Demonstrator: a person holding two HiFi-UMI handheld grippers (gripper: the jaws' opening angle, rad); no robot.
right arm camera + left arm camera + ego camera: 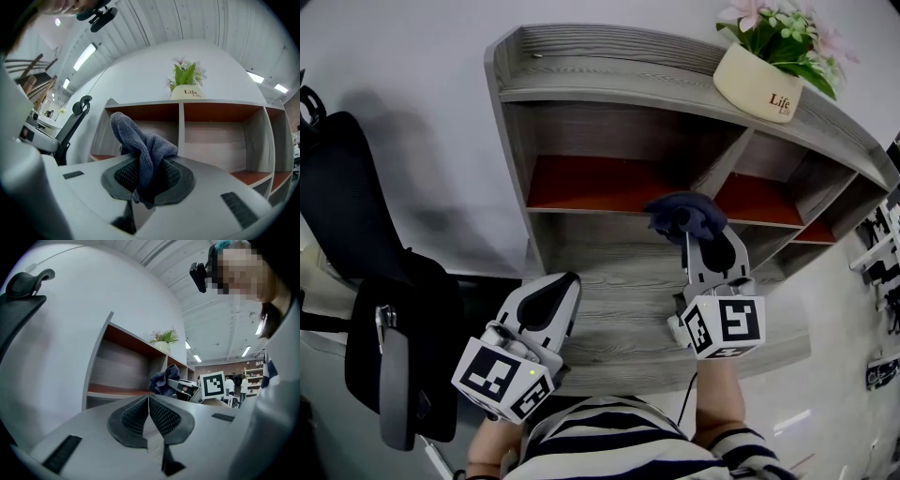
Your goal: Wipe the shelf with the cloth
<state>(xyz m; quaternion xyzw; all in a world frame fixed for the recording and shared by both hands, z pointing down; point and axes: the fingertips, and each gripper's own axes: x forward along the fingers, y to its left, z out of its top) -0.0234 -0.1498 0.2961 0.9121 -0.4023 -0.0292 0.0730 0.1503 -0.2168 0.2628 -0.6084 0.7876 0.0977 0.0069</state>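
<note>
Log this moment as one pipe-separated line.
right gripper: shut on cloth | cloth: raised before shelf, contact unclear | left gripper: shut, empty | flower pot: on shelf top

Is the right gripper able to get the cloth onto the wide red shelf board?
Probably yes. The right gripper has its jaws shut on the cloth just in front of the open shelf. The red board looks bare, and nothing shows between them.
</note>
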